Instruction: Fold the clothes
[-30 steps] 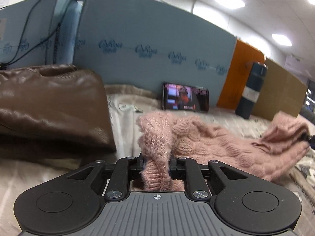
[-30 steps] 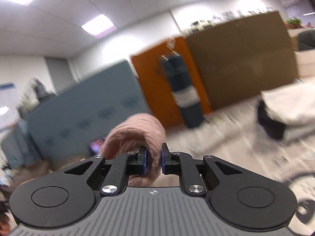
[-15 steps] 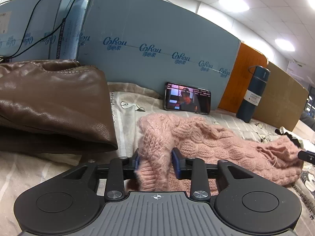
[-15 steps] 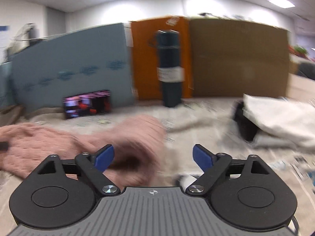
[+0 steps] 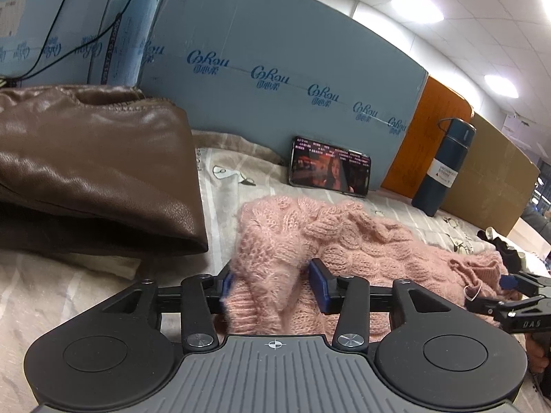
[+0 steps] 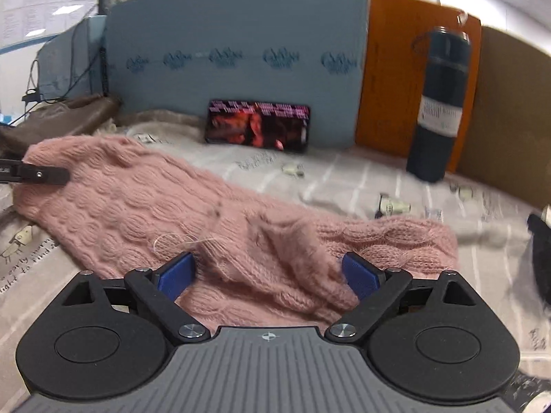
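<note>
left hand-held gripper point(image 5: 272, 284): jaws parted | right hand-held gripper point(image 6: 267, 272): jaws wide apart

Bright ceiling panels point(image 5: 416, 8) glaring, soft shadows, fisheye-bent edges; right wrist view smeared, perhaps by motion

Brown leather jacket point(image 5: 93, 172) blocks leftward; phone point(image 6: 256, 130) and flask point(image 6: 439, 103) seemingly crowd the back.
</note>
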